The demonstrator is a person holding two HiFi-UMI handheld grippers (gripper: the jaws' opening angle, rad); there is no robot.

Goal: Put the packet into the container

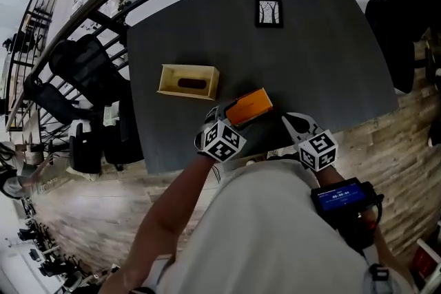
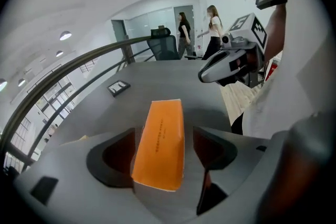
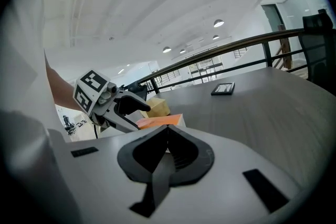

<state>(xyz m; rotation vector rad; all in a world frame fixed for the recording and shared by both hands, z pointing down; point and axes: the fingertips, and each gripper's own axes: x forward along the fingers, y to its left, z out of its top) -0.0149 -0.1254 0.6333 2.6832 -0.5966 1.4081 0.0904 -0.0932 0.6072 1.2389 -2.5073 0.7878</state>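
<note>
We see the packet [image 1: 249, 106]: orange, flat, oblong, with a line of small dark print along its top face, too small to read. It lies flat on the dark grey tabletop [image 1: 324, 45] near the front edge, between the left gripper's [image 2: 164, 136] jaws, which stand apart and don't press it. We see the container [image 1: 189, 81]: a pale yellow box with a dark oval opening. It stands upright on the tabletop, near the packet, not touching.

White shirt [image 1: 269, 237]; black-white marker cubes [image 1: 222, 141]; blue-lit wrist screen [image 1: 342, 197].
</note>
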